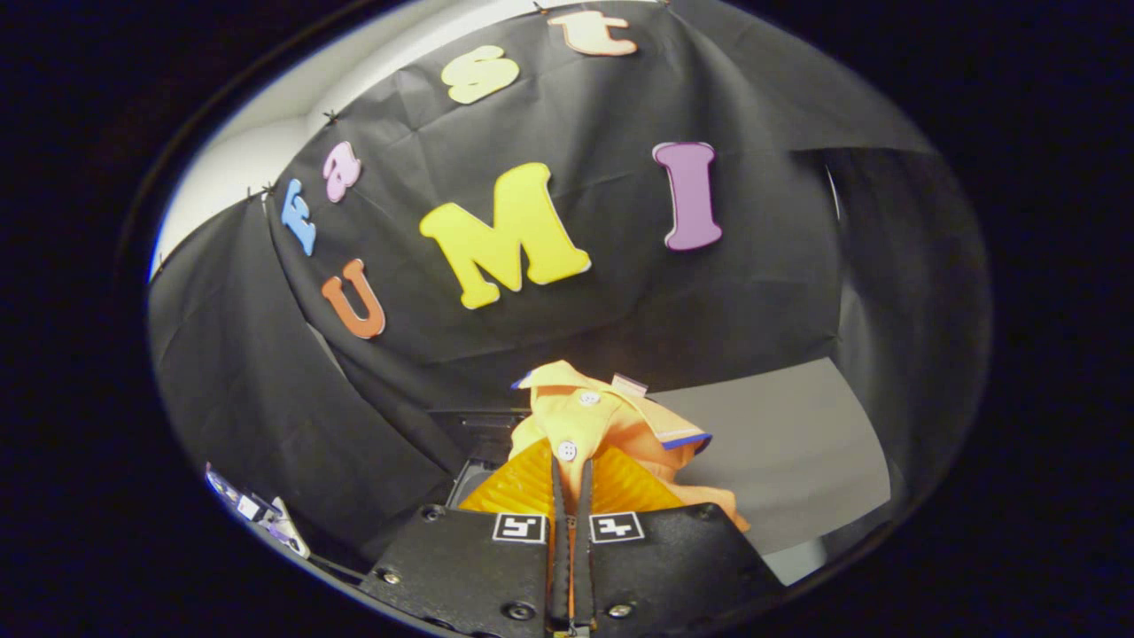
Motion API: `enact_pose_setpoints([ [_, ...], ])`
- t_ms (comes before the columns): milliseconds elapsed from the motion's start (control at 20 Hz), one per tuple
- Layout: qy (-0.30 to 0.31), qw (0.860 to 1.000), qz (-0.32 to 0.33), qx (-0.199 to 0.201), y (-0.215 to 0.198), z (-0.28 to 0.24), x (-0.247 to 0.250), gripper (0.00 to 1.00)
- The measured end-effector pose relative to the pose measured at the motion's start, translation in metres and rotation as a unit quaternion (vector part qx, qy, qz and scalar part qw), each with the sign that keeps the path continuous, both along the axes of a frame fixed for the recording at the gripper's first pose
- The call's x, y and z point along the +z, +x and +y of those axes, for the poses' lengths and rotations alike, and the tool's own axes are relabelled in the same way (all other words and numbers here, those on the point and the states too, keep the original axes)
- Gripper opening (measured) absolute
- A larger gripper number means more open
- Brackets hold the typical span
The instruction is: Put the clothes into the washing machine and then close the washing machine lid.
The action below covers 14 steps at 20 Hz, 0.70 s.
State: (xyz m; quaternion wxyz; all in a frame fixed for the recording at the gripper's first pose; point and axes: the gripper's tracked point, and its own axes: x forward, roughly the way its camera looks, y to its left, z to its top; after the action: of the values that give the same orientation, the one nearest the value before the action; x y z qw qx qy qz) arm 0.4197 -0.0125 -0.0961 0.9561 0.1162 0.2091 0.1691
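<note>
The gripper [571,474] pinches the orange shirt [595,424] tight between both fingers, lifted up near the dark washing machine [474,430]; best to hold firm and let go only right over the opening

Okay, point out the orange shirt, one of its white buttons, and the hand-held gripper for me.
Orange shirt [611,421]: gripper view, on the bunched fabric near the collar.
White button [567,451]: gripper view, on the lower button, just above the fingertips.
Hand-held gripper [572,470]: gripper view, between its fingertips, shut on the shirt.
</note>
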Motion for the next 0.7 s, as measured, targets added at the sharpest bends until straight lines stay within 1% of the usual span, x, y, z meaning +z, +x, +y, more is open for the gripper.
enact_pose_setpoints([
  [200, -0.012, 1.0, -0.024, 0.004, -0.029, 0.032, 0.028, 0.05],
  [350, -0.014, 0.999, -0.031, 0.013, -0.048, 0.067, 0.043, 0.05],
  [700, -0.012, 0.998, -0.025, 0.05, -0.071, 0.155, 0.039, 0.05],
])
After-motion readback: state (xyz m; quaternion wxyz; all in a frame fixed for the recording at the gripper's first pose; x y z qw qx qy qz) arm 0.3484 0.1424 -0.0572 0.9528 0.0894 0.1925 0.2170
